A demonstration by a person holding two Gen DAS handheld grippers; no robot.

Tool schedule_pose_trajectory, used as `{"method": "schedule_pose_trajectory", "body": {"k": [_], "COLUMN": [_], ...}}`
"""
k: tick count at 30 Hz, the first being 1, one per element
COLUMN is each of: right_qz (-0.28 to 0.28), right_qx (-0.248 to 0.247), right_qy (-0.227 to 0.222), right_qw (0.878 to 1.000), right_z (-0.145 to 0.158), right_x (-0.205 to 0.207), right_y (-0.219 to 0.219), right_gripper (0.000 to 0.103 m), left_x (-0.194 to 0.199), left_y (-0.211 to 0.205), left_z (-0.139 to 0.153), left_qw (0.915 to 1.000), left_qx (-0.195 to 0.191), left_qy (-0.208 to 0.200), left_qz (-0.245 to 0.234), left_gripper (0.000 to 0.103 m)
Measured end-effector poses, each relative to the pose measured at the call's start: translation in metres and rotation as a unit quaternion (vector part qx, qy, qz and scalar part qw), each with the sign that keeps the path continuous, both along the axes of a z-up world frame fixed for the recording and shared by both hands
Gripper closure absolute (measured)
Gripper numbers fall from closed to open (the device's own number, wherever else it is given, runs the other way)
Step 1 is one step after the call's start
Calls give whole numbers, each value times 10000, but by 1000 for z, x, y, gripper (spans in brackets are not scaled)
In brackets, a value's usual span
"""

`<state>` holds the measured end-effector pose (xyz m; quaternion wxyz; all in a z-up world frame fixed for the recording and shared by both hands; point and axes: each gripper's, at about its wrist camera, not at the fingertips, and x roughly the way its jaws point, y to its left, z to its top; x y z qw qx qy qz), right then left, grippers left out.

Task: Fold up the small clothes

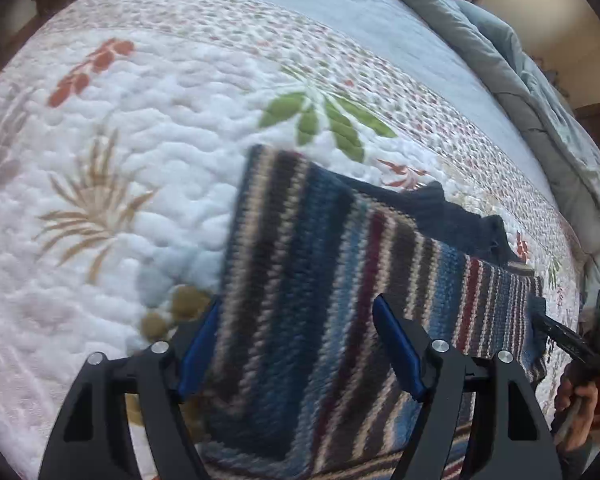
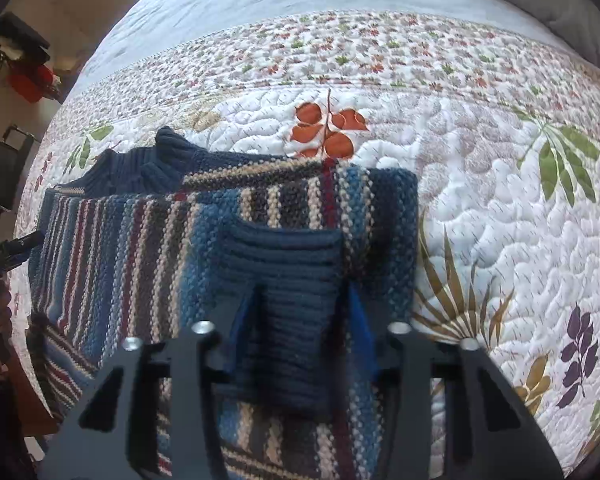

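A small striped knit sweater [image 1: 340,280] in blue, cream, maroon and dark bands lies on the quilted bed, with one side folded over. My left gripper [image 1: 296,312] is open, its blue-padded fingers [image 1: 396,344] spread above the folded edge. In the right wrist view the sweater [image 2: 140,240] fills the middle, its dark blue ribbed collar [image 2: 156,160] at the far left. My right gripper [image 2: 296,304] is shut on the dark blue ribbed sleeve cuff [image 2: 284,280], which lies over the sweater's body. The other gripper shows at the right edge of the left wrist view [image 1: 572,340].
The bed is covered by a white quilt [image 1: 140,160] with leaf prints [image 2: 480,220]. A grey duvet [image 1: 520,60] is bunched along the far side. The bed edge and dark room objects [image 2: 24,64] lie at the left of the right wrist view.
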<state>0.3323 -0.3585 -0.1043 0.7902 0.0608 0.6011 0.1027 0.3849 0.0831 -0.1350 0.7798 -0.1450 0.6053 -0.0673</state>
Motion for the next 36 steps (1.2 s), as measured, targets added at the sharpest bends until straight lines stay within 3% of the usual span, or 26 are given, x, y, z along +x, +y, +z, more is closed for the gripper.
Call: {"method": "schedule_pose_trajectory", "body": {"k": [1,4,9,12,16,17,18,20,22,24,31,36], "right_qz": [26,120,65,75,77,66,27,33,108,145,307,135], "right_qx": [-20,35,221,44,-95,-105,-111,-50,-5,109,154,197], "right_qy": [-80,-346,-391,-282,-291,-310,-364,-482,-601,-605,-230,104], "right_qw": [10000,9993,9990,9996,9995,9994,9993,9988,9981,9980,9991,9997], "right_z": [2,13,9,-9,-11,-8,-2,10,25,31,20,1], "right_x": [1,2,5,6,5,4,0,-12,-38,-63,-192,-261], "right_y": [1,2,1,9,13,12,10,5,-1,-7,-25,-32], "right_gripper": [83,91,91,89,83,82,74,71,68,63,56,55], "left_x": [0,-2,-7,-8,-8,-10,-14,-25,-46,-78,-188,-250], "left_y": [-4,-9,4,15,-1,-4,-6,-6,-3,3,27,28], "left_z": [0,1,4,-3,0,5,11,19,31,37,29,21], "left_qw": [9999,9988,9956,9956,9925,9924,9925,9935,9943,9950,9934,9943], "left_qx": [109,452,784,663,1135,1152,1148,1084,1014,975,1113,926], "left_qy": [-57,-171,-260,-185,-252,-276,-279,-262,-301,-233,171,326], "left_qz": [-31,-22,447,628,382,343,308,235,95,-37,-228,-416], "left_gripper": [46,82,90,90,88,86,78,71,55,48,45,43]}}
